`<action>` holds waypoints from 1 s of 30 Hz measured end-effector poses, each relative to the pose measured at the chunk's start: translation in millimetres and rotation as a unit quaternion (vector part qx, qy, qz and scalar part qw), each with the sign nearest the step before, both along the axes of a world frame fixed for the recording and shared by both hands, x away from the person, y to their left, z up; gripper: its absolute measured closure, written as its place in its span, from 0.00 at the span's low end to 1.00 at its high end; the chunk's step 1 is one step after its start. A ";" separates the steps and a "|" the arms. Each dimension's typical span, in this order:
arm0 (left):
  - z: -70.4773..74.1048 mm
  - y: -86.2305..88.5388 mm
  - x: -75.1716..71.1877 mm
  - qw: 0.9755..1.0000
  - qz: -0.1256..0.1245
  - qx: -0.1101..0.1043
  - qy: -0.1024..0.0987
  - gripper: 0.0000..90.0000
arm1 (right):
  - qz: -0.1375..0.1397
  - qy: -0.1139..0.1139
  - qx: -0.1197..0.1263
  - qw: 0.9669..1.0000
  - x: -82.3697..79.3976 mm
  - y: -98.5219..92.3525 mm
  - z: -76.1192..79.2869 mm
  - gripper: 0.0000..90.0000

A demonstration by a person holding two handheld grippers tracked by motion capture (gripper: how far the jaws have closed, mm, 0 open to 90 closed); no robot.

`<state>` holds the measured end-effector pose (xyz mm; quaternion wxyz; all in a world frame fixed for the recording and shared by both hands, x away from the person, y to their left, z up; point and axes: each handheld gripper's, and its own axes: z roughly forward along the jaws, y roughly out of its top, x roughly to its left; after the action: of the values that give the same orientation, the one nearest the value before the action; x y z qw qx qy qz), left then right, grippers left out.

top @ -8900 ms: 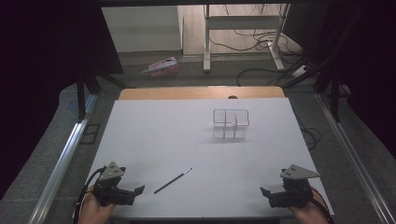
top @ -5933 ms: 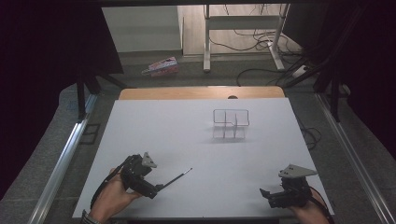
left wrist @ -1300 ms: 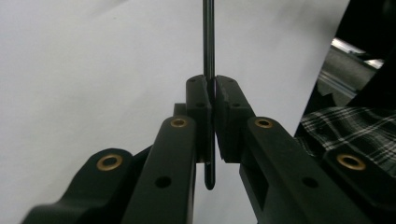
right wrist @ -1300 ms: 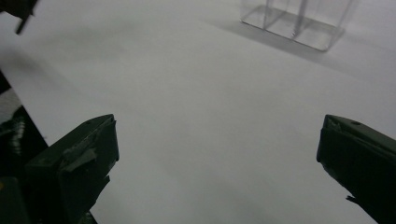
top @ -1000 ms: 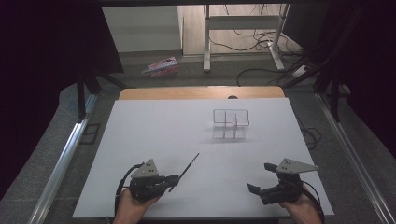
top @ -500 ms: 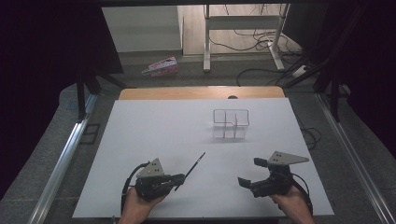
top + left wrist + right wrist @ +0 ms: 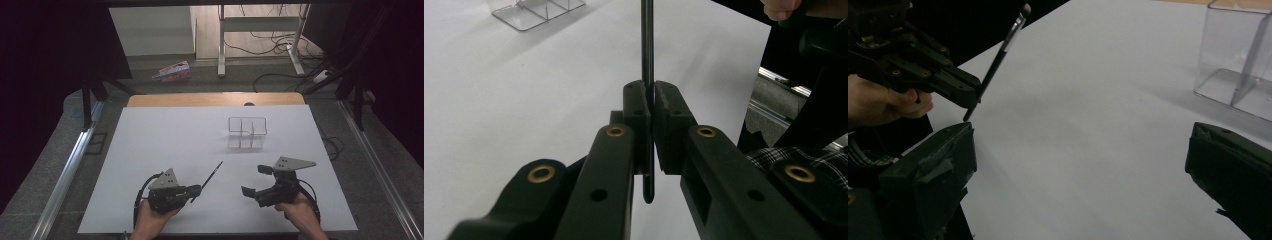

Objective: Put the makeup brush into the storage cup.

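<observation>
Between your left claw (image 7: 196, 189)'s pads the brush (image 7: 209, 179) sits clamped near its handle end, bristles angled up, ready for your wide-open right claw (image 7: 256, 181) to take.

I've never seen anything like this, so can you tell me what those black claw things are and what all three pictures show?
Those are hand-held grabbing tools. A person sits at a white table and holds one in each hand. Each tool has two black jaws that pinch, like big tweezers.

The high view comes from a camera above the table, looking down. The other two pictures come from little cameras riding on the tools, looking along their jaws.

The left gripper has its jaws squeezed shut on a thin black brush. In the left gripper view you see the brush pinched between them. The right gripper has its jaws wide open and holds nothing; from its own camera you can see the brush tip sticking up.

Farther back on the table stands a clear plastic holder with compartments.
</observation>
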<state>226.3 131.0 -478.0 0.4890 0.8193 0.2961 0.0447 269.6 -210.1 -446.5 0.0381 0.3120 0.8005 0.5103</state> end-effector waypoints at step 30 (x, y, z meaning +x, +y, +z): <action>-1.4 -17.2 0.5 1.000 -0.016 -0.003 -0.010 0.95 | 0.017 0.070 -0.004 0.997 15.8 52.4 6.3 0.31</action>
<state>226.8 113.8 -479.5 0.4951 0.8220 0.2778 0.0442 285.4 -157.7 -440.2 -0.0254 0.3326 0.8087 0.4845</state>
